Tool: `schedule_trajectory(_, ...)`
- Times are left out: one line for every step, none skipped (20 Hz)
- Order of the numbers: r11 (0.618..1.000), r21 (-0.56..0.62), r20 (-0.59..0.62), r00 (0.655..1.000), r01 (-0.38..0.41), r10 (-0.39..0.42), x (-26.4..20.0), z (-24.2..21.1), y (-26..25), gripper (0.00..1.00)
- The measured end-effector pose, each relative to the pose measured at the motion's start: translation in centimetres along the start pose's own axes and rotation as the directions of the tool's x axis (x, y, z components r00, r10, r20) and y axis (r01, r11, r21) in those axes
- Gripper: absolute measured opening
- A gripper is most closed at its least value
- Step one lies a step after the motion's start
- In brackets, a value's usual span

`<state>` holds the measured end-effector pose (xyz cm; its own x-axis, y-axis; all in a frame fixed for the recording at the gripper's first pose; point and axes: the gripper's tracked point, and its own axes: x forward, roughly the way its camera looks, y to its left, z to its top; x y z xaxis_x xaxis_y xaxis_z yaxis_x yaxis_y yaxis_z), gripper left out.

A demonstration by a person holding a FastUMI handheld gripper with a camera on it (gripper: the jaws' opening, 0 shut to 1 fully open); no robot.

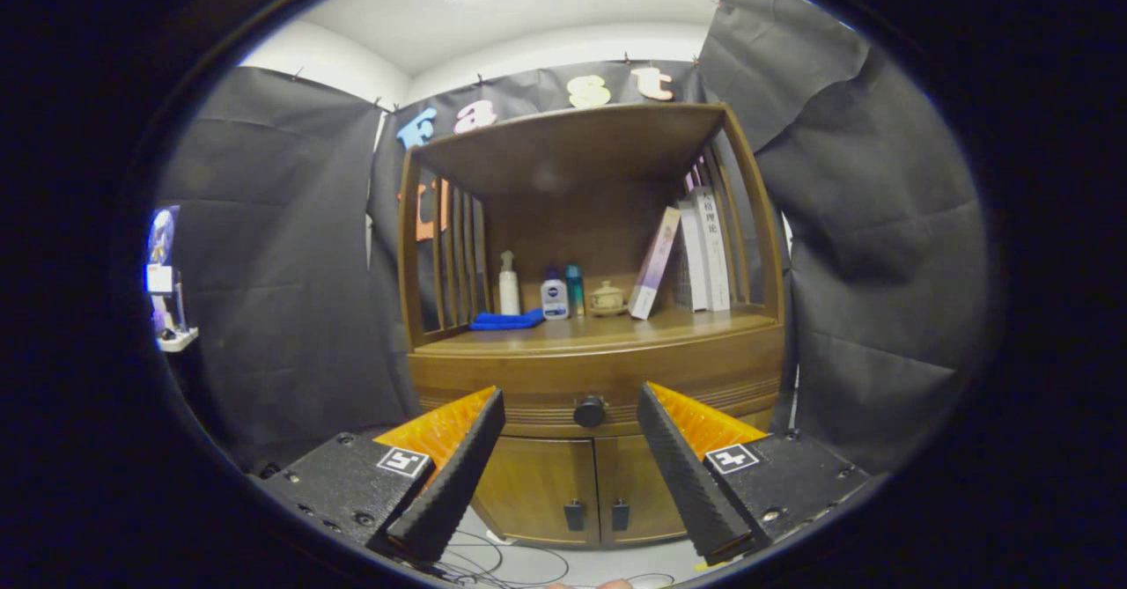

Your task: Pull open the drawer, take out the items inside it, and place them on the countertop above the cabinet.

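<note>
- The curved brown wooden drawer (599, 386) sits closed in the front of the wooden cabinet (607, 492), just under the countertop, with its round dark knob (590, 411) at mid-front.
- The knob lies beyond the fingertips, in line with the gap between the two fingers, apart from both.
- The gripper (570, 415) has its black ribbed fingers (453, 483) spread wide apart (orange panels behind them), holding nothing.
- Below the drawer, two cabinet doors meet at the middle, each with a small dark handle (574, 515).
- The wooden countertop (616, 329) above the drawer carries a folded blue cloth (506, 320), a white pump bottle (509, 283), a white-and-blue bottle (554, 295), a teal bottle (574, 290) and a small beige lidded pot (607, 298).
- To the right of the pot, a leaning white book (656, 263) rests against upright books (704, 250) by the slatted side of the shelf.
- Thin cables (493, 563) lie on the pale floor in front of the cabinet.
</note>
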<state>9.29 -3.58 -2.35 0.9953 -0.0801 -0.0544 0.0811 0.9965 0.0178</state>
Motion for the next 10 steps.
schedule_trajectory(1.0, -0.002, -0.01, 1.0, 0.003, -0.003, 1.2, -0.3, -0.1, 0.99)
schedule_trajectory(1.0, -0.002, -0.019, 1.0, 0.006, -0.006, 2.4, -0.8, -0.2, 0.99)
schedule_trajectory(1.0, -0.002, -0.028, 1.0, 0.011, -0.011, 3.4, -1.1, -0.3, 0.99)
schedule_trajectory(1.0, -0.002, -0.04, 0.999, 0.017, -0.017, 4.6, -1.6, -0.4, 0.99)
schedule_trajectory(1.0, -0.001, -0.05, 0.998, 0.023, -0.023, 5.9, -2.1, -0.6, 0.99)
schedule_trajectory(1.0, -0.003, -0.062, 0.998, 0.027, -0.027, 7.1, -2.6, -0.8, 0.99)
schedule_trajectory(0.999, -0.008, -0.075, 0.997, 0.031, -0.031, 8.3, -3.3, -0.9, 0.99)
schedule_trajectory(0.999, -0.016, -0.086, 0.996, 0.036, -0.037, 9.4, -3.9, -1.0, 0.99)
schedule_trajectory(0.999, -0.026, -0.099, 0.994, 0.045, -0.047, 10.5, -4.5, -1.3, 0.99)
schedule_trajectory(0.998, -0.035, -0.11, 0.992, 0.054, -0.057, 11.6, -5.2, -1.7, 0.99)
